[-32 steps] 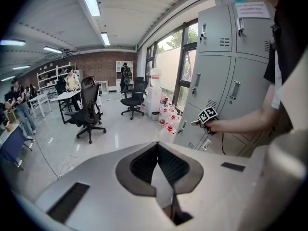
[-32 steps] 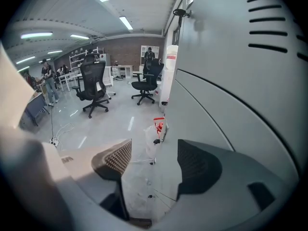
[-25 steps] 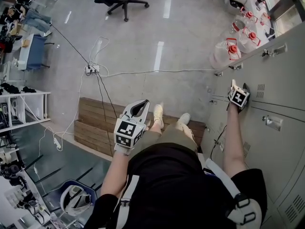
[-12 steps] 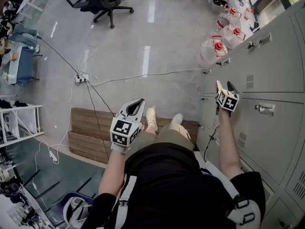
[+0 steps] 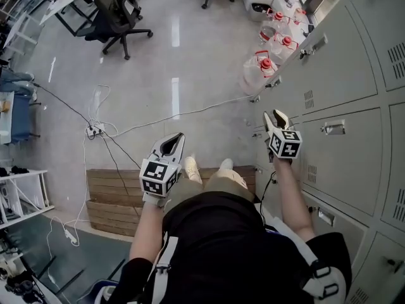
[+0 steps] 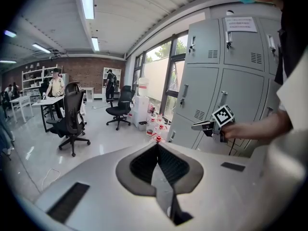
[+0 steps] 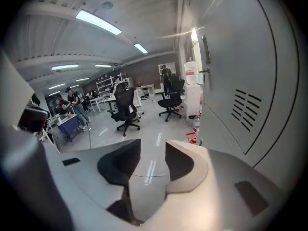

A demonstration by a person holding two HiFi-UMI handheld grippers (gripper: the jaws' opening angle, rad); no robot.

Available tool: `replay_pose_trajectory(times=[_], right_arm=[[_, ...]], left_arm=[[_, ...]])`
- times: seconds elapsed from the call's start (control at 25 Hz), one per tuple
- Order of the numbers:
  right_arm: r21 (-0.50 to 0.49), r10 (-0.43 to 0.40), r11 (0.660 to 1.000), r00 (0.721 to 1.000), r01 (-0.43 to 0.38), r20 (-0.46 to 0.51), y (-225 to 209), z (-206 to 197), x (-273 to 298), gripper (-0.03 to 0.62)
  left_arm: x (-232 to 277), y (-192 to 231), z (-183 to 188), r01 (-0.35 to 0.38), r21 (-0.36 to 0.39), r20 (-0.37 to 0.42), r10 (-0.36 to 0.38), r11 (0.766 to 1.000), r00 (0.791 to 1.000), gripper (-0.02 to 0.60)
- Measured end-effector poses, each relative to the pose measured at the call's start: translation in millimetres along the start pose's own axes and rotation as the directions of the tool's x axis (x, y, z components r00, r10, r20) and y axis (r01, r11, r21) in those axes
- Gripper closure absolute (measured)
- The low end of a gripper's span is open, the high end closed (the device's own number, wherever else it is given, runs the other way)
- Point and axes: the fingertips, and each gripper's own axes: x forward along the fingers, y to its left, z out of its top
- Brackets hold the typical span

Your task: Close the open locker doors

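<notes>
Locker doors (image 5: pixel 345 87) fill the right side of the head view. They are grey sheet metal on hinges. I judge them light, stiff and free-swinging, best pushed flat beside a handle (image 5: pixel 333 127) rather than gripped. The right gripper (image 5: pixel 276 115) hangs near them, its jaws closing on nothing. The left gripper (image 5: pixel 172 143), at centre frame, has its jaws together and empty. I cannot make out which door stands ajar, and the lower row runs out of frame.

Grey lockers (image 5: pixel 354 75); perhaps clear, red-capped jugs (image 5: pixel 254 78)
</notes>
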Motion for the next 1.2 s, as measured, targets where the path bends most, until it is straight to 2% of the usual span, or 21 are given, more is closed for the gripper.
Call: replay_pose_trajectory(times=[0.2,0.36,0.8,1.2], right_arm=[[-0.022,0.029,0.999,0.997,-0.028,0.065,27.5,25.0,-33.0,0.496],[-0.050,0.066,0.997,0.991,-0.060,0.113,49.4,45.4,-59.3,0.533],[-0.119,0.145,0.986,0.953,-0.117,0.266,91.4,102.8,-117.4,0.546],[-0.212,0.203,0.969,0.892,-0.125,0.404,130.7,157.4,-158.9,0.546]], left_arm=[[5.6,-7.4,15.2,0.049,0.018,0.024,-0.049,0.999,0.999,0.574],[9.0,-14.9,23.5,0.085,0.041,0.034,-0.086,0.996,0.996,0.574],[24.9,-28.4,68.4,0.184,0.103,0.109,-0.195,0.977,0.975,0.574],[15.5,-37.0,121.2,0.239,0.189,0.204,-0.276,0.952,0.939,0.574]])
